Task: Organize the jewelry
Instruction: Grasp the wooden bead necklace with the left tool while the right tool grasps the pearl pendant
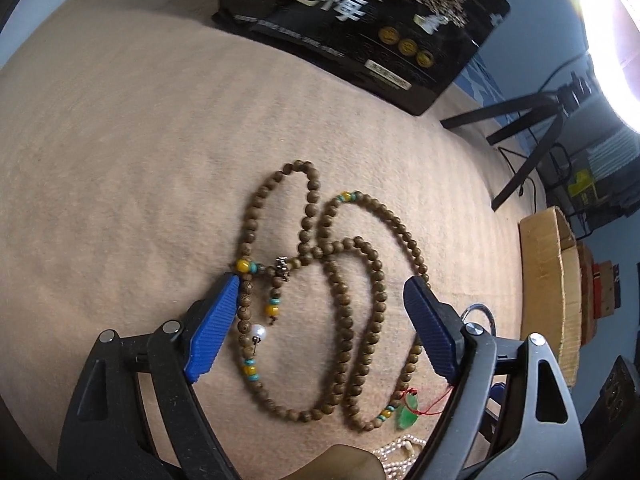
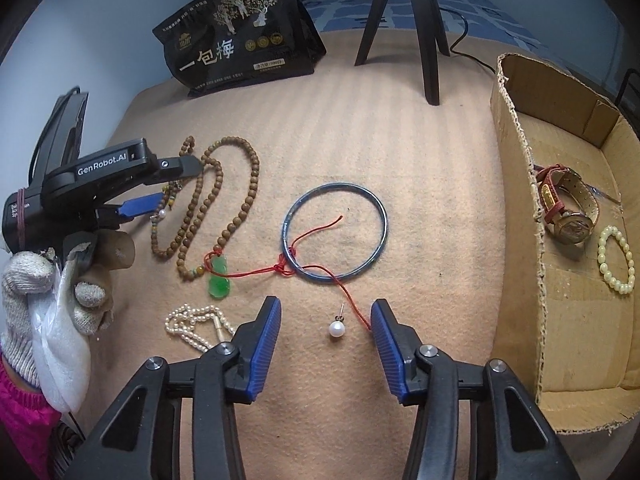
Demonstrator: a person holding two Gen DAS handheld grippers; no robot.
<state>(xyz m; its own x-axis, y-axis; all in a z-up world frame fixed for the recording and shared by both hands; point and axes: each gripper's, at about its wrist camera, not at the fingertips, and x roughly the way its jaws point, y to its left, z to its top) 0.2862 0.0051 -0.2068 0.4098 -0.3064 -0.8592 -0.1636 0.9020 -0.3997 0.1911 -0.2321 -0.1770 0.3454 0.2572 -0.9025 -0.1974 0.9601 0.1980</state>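
Left gripper [image 1: 320, 308]: jaws spread wide over the looped brown wooden bead necklace [image 1: 340, 280] on ribbed tan cloth [image 1: 120, 160].
Right gripper [image 2: 326, 326]: jaws apart around the round white pearl earring [image 2: 335, 329].
Edge: torn corrugated cardboard box [image 2: 520, 200] at right, seemingly holding a red-strapped watch [image 2: 564, 208].

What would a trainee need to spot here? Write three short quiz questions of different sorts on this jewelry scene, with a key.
1. True or false: the watch lies inside the cardboard box.
2. Multiple choice: what lies between the open fingers of the right gripper? A) a pearl earring B) a coin C) a key
3. Fill in: the red cord joins the green pendant to the blue ______.

Key:
1. True; it sits beside the pale bead bracelet.
2. A, the pearl earring.
3. Bangle; the cord is knotted on its near-left rim.
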